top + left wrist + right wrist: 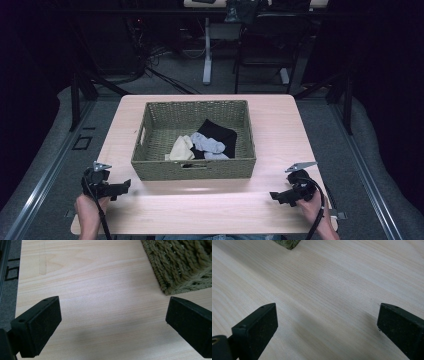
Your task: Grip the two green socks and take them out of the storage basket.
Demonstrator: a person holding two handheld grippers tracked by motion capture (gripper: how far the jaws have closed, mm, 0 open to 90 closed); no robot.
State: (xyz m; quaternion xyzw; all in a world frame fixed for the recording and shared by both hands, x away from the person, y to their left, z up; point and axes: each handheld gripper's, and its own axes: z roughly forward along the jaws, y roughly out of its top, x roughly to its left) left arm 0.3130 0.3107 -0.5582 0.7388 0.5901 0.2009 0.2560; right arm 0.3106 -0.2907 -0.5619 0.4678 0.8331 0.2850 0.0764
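No legible writing is appearing on any object. A light wood-grain table (280, 150) is standing on grey carpet in a dark room, with a white desk leg (207, 50) and a dark chair (265, 45) rising beyond its far edge. A woven olive-green basket (150, 135) is sitting at the table's centre, holding a black cloth (220, 134), a grey sock (206, 143) and a cream sock (181, 148) lying heaped toward its near right side. The left gripper (120, 188) is hovering near the table's near left corner, jaws spread wide over bare wood, the basket's corner (180, 267) lying just ahead. The right gripper (278, 196) is hovering near the near right corner, jaws likewise spread wide and holding nothing.
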